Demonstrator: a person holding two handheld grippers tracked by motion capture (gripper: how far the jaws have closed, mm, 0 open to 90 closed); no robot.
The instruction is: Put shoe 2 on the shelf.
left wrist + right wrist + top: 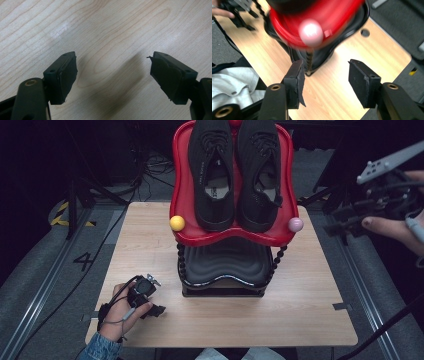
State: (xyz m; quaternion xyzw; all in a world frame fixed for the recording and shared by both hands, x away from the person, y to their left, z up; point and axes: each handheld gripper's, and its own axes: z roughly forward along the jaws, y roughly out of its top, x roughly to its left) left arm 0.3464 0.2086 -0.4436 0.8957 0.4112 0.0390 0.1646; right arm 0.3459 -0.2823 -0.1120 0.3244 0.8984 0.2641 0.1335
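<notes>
A pair of black lace-up shoes [235,170] lies side by side on the red upper tray [182,190] of a two-tier rack, above a black lower tray [225,262]. A yellow ball [177,223] and a pink ball [295,224] cap the rack's front corners. My left gripper [156,310] rests low on the wooden table [150,235] at the front left, open and empty [113,75]. My right gripper [345,225] hovers beyond the table's right edge, open and empty [325,83], looking at the pink ball [311,32] and red tray [342,15].
Black beaded posts [276,260] join the rack's two tiers. Cables and a stand leg [75,205] lie on the dark floor at the left. A metal rail [370,305] runs along the table's right side. White cloth [234,82] shows below the table's front edge.
</notes>
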